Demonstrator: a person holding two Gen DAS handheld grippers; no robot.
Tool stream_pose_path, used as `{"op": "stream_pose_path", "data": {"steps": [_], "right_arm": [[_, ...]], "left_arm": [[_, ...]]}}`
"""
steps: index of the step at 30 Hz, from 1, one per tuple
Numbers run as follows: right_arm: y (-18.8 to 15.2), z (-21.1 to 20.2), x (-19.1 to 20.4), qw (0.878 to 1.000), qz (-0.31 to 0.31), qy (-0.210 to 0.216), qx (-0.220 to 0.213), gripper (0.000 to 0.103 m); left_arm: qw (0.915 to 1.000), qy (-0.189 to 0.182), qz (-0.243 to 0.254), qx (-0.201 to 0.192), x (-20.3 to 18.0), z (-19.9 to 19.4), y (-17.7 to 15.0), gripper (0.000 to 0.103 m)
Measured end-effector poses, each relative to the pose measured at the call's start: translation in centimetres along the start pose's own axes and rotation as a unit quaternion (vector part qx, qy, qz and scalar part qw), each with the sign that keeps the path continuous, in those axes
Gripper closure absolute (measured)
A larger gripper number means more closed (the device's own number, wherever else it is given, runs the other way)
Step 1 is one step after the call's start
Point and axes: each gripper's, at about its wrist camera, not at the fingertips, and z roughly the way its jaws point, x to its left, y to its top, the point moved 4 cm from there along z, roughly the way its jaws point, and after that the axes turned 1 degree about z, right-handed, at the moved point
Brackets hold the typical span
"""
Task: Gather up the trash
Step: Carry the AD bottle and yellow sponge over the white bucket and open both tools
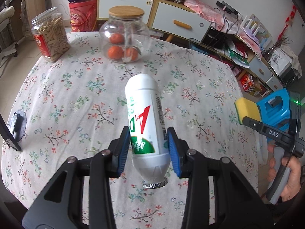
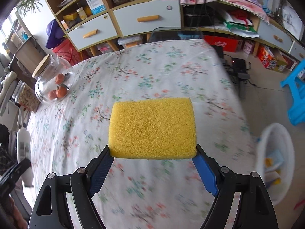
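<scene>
My left gripper (image 1: pixel 148 143) is shut on a white plastic drink bottle (image 1: pixel 144 118) with a green and red label. It holds the bottle above the flowered tablecloth (image 1: pixel 76 95), foil-sealed mouth toward the camera. The bottle also shows at the left edge of the right wrist view (image 2: pixel 23 148). My right gripper (image 2: pixel 153 152) is shut on a yellow sponge (image 2: pixel 152 127) held above the table. The sponge and right gripper show at the right of the left wrist view (image 1: pixel 246 110).
A glass jar of oranges (image 1: pixel 124 36) with a wooden lid and a plastic jar of seeds (image 1: pixel 50 36) stand at the table's far side. A white bin (image 2: pixel 274 162) holding scraps sits on the floor right of the table. A blue stool (image 2: pixel 295 95) stands beyond it.
</scene>
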Motion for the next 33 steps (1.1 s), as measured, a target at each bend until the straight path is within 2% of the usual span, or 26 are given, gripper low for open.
{"op": "stream_pose_path", "data": {"steps": [13, 20, 29, 31, 33], "right_arm": [[-3.8, -5.4, -11.2, 0.998, 0.059, -0.018, -0.014, 0.019], [-5.7, -7.1, -17.0, 0.993, 0.119, -0.011, 0.006, 0.019], [-6.7, -8.4, -23.7, 0.984, 0.177, -0.026, 0.004, 0.018], [-6.6, -8.4, -24.5, 0.983, 0.184, -0.025, -0.001, 0.017], [-6.5, -8.2, -25.2, 0.98, 0.198, -0.006, -0.004, 0.011]], "left_arm": [[0.9984, -0.027, 0.049, -0.005, -7.3, 0.1, -1.2, 0.062], [0.9964, -0.049, 0.069, 0.009, -11.2, 1.0, -2.3, 0.062], [0.9916, -0.063, 0.111, 0.019, -15.9, 2.3, -3.3, 0.062], [0.9907, -0.065, 0.117, 0.021, -16.7, 2.6, -3.5, 0.062], [0.9896, -0.069, 0.124, 0.024, -17.7, 2.9, -3.7, 0.062]]}}
